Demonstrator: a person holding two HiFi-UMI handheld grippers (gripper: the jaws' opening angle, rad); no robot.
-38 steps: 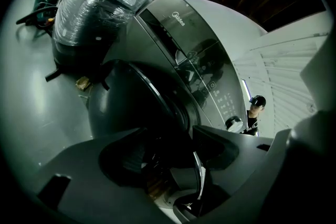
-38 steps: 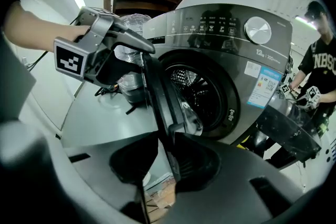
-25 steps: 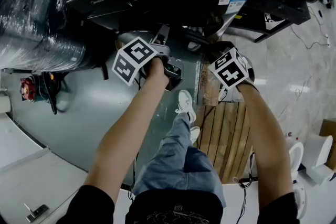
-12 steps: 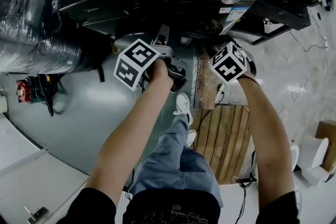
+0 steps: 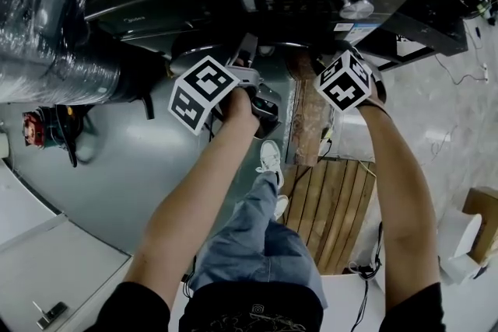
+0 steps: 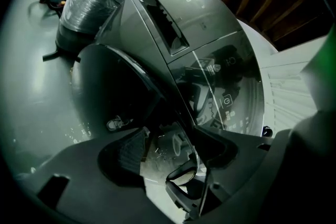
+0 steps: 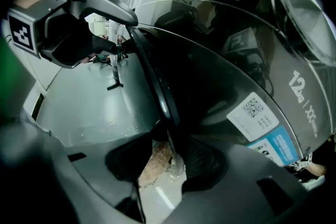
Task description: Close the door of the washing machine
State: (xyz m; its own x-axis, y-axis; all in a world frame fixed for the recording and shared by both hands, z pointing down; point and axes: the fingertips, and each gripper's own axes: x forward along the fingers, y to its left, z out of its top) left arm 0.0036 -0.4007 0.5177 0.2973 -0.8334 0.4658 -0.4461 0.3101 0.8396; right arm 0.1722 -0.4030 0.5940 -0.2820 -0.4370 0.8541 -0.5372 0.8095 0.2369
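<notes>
Straddled door (image 7: 157, 92) edge with right gripper (image 7: 165, 165), jaws just widening and unclamped, edge running lengthwise up between fingers; left gripper (image 6: 170, 149) likewise released, beside the same edge.

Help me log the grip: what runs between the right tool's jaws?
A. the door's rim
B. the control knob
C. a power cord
A: in the right gripper view the dark rim of the door runs down into the gap of the right tool, whose jaws have just been opening.
</notes>
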